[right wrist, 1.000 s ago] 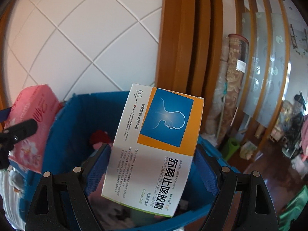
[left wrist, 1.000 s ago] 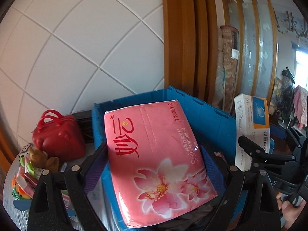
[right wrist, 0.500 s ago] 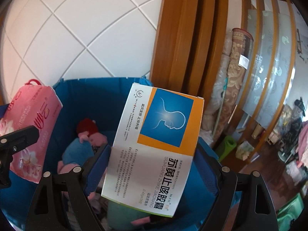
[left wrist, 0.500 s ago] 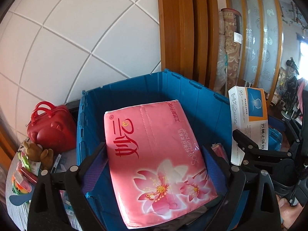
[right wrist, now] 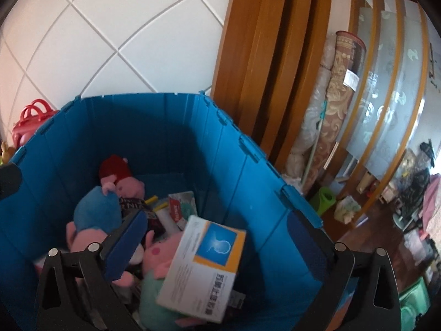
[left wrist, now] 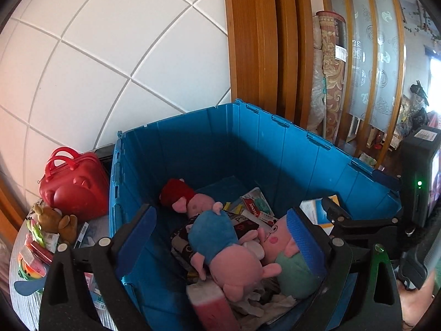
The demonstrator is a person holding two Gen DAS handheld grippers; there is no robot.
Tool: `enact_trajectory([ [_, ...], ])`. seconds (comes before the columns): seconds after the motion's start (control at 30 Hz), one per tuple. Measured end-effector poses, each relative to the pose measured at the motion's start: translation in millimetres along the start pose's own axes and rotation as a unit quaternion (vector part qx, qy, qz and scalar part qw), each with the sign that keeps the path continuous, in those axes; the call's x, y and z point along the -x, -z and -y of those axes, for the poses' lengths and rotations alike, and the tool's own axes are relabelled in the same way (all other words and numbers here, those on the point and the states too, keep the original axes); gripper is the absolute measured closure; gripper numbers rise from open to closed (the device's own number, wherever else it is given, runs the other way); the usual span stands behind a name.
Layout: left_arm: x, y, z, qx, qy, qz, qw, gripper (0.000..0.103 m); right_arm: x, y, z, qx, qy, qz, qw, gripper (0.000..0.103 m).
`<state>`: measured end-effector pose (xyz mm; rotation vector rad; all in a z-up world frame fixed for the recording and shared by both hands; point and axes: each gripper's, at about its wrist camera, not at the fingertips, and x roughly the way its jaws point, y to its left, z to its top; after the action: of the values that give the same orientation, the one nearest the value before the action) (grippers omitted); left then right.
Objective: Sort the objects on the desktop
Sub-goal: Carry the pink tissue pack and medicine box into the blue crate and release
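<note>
- Both packs have left the claws since half a second ago: the pink tissue pack now lies at the near end of the blue crate, and the medicine box is blurred, tilted and apparently still dropping onto the plush toys.
- On the tabletop at far left, sorting remains: a red toy case sits just beside the crate wall, with a brown bear and small packets in front of it.
- Left claw stands wide and empty above the crate; to work well, it should swing left, clearing the crate rim first, and choose one item, not the whole cluster.
- Inside the crate, a blue-bodied pig plush and a green-bodied one cover flat packets.
- Right claw is also wide, holding nothing; it should lift straight up before turning away, so its fingers do not catch the crate's right wall.
</note>
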<state>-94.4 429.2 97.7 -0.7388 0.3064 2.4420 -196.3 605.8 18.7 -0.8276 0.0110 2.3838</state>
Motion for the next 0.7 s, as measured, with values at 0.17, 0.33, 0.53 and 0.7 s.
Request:
enact_trajectory([
  [0.17,4.4,1.1,-1.7,-0.001,-0.001,0.005,1.0,0.006,1.6,3.4,1.3,-0.003,0.002,-0.005,1.0,0.0],
  [0.33,12.2,3.6,-5.9,0.006,0.002,0.015,0.9999,0.006,17.0,3.9,-3.4,-0.004,0.002,0.004,1.0,0.0],
  [0.53,28.9,8.6,-14.7,0.015,0.001,0.04,0.9991,0.006,48.6,0.8,-19.4,0.014,0.01,0.038,0.999,0.0],
  [0.7,41.5,16.1,-31.0,0.023,-0.006,0.06,0.9979,0.006,70.1,-1.0,-31.3,0.014,0.011,0.058,0.998,0.0],
])
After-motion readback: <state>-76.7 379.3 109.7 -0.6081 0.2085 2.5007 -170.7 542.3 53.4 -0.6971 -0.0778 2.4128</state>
